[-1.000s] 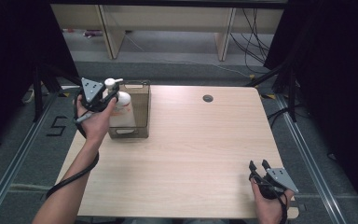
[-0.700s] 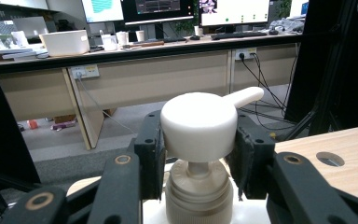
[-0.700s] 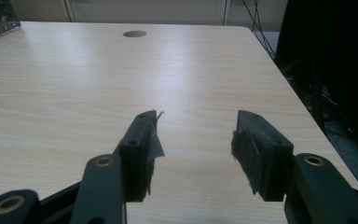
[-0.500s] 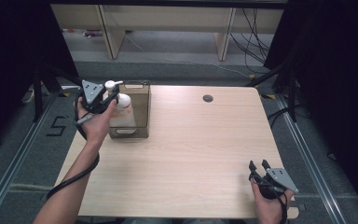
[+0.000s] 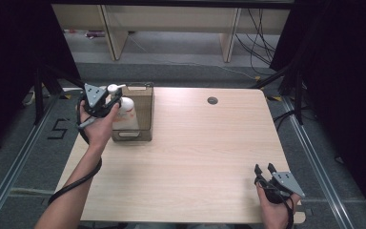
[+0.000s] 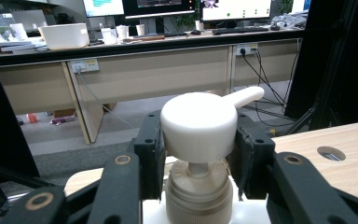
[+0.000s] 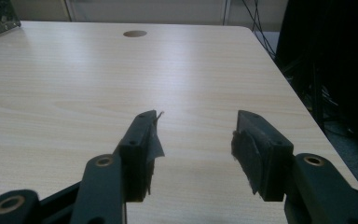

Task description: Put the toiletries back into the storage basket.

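Observation:
A white pump bottle (image 5: 126, 110) stands upright at the left side of a brown open-top box (image 5: 144, 114) near the table's far left; I cannot tell whether its base rests inside the box. My left gripper (image 5: 113, 98) is shut on the bottle's pump head. In the left gripper view both black pads (image 6: 151, 144) press the sides of the round white pump head (image 6: 198, 122), with the spout pointing away to the right. My right gripper (image 5: 263, 168) rests at the table's near right corner, open, with nothing between its fingers (image 7: 196, 140).
The light wooden table (image 5: 195, 143) has a round cable hole (image 5: 212, 100) at the back. Desks with monitors (image 6: 158, 7) stand beyond the far edge. Dark floor and black frame legs (image 5: 40, 90) flank the table.

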`<state>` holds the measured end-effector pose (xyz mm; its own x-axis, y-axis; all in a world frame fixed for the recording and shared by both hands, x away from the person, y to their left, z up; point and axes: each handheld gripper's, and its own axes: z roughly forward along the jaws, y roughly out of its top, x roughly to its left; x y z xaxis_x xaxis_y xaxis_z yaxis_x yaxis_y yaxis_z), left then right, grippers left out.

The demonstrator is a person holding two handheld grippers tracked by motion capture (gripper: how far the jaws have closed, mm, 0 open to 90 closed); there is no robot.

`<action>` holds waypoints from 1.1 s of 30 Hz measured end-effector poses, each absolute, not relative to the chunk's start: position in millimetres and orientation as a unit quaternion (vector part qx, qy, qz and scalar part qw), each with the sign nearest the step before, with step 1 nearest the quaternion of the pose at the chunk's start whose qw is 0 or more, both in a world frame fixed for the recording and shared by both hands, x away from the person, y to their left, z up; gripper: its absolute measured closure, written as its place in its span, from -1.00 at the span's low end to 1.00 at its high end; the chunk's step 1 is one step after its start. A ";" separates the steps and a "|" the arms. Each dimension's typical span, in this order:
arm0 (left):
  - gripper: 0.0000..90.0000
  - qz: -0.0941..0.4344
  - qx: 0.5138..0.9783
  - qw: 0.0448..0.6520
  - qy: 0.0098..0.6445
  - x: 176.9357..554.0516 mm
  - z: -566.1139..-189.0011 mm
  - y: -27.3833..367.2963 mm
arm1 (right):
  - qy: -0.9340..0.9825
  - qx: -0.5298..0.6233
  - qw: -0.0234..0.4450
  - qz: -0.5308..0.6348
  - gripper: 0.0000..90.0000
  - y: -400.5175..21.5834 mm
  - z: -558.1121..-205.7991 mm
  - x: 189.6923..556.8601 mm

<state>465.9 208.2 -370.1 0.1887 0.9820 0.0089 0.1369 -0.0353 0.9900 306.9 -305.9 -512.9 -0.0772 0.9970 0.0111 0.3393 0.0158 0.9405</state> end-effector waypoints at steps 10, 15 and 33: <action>0.31 0.420 0.582 0.505 0.480 465.7 -372.4 209.6 | 0.598 0.560 0.387 0.424 0.11 -305.6 -513.0 307.1; 0.31 0.421 0.581 0.505 0.480 464.9 -373.3 211.0 | 0.598 0.560 0.385 0.425 0.11 -305.7 -513.1 307.0; -0.12 0.417 0.585 0.509 0.474 465.7 -379.8 208.6 | 0.596 0.561 0.386 0.425 0.09 -305.7 -512.7 306.6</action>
<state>465.7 208.6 -379.8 0.2025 0.9793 0.0066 0.1299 -0.0336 0.9910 306.6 -305.7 -512.7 -0.0721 0.9972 0.0174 0.3417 0.0083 0.9398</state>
